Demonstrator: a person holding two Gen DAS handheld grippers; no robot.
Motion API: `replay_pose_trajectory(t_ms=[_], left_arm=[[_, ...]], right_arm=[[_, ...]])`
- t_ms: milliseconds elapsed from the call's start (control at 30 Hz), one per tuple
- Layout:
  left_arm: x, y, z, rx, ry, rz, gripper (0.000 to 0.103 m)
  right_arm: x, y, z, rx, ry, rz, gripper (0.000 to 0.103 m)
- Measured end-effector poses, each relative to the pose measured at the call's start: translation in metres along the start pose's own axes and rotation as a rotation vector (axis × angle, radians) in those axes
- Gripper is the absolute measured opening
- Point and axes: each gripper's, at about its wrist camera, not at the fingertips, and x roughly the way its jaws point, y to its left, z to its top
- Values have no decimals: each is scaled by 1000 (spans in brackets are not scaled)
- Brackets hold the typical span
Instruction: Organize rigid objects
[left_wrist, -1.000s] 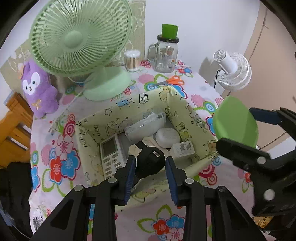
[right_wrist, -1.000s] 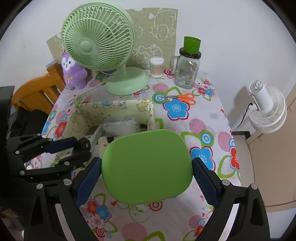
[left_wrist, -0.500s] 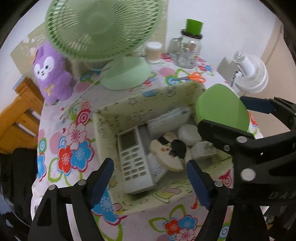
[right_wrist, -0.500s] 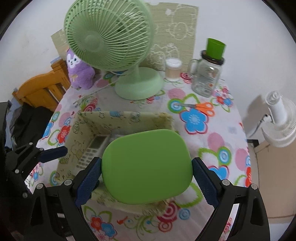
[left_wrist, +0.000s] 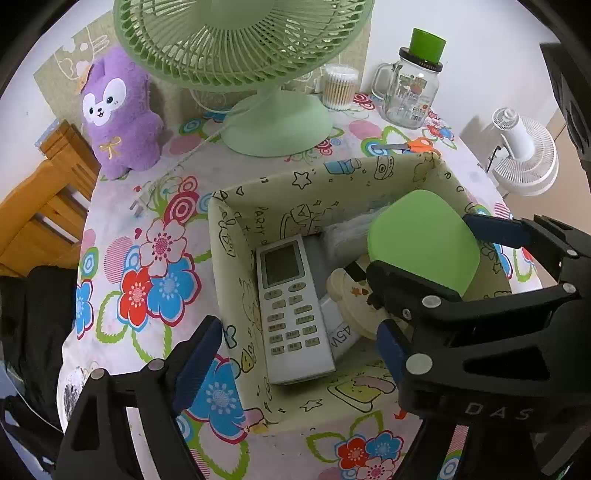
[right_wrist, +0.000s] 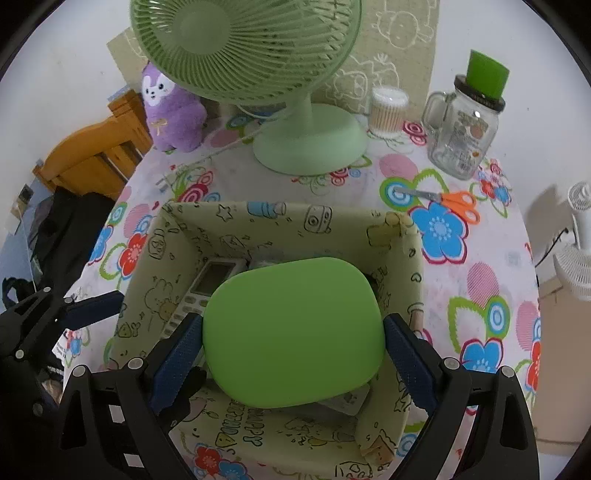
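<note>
A cream patterned fabric box (left_wrist: 332, 181) stands on the flowered table. In it lie a white remote (left_wrist: 291, 306), a round cream item with a black strap (left_wrist: 351, 299) and other small things. My left gripper (left_wrist: 295, 354) hovers over the box's near wall. Its jaws are opening, and nothing is pressed between them; the remote lies below the gap. My right gripper (right_wrist: 293, 354) is shut on a green rounded case (right_wrist: 291, 332), held just above the inside of the box (right_wrist: 258, 221). The case (left_wrist: 421, 243) hides the box's right half.
Behind the box stand a green desk fan (left_wrist: 277, 122), a purple plush toy (left_wrist: 118, 114), a cotton-swab tub (left_wrist: 338, 86) and a glass mug jar with a green cup (left_wrist: 412, 92). Orange scissors (left_wrist: 406, 146) lie near the box. A wooden chair (left_wrist: 40, 206) is left, a white floor fan (left_wrist: 524, 155) right.
My left gripper let go of the black-strapped item, which now lies in the box, and its jaws spread wide. My right gripper carried the green case over the box and lower.
</note>
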Motion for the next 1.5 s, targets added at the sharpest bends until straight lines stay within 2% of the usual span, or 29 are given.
replay_pose_trajectory(t_ms=[200,267,667,1167,1500], left_arm=[[-1,1,-1,-8,7,-6,88],[-4,0,-2,-7,3,-8,88],[-49,0,-14,-15,-62,-4,89],[-117,-1,-44,-26,-180,14,89],[-177,3,-60,-43,-306,34,99]], right_arm=[[-3,-2,-4,-7,-2,-3,99],[-8,-1,-3,-13,-16,-4,103],[-62,5,-18,10,-89,-71,103],[-139,10,-55,79,-205,-124,103],[-197,11,-73,115,-309,-146,103]])
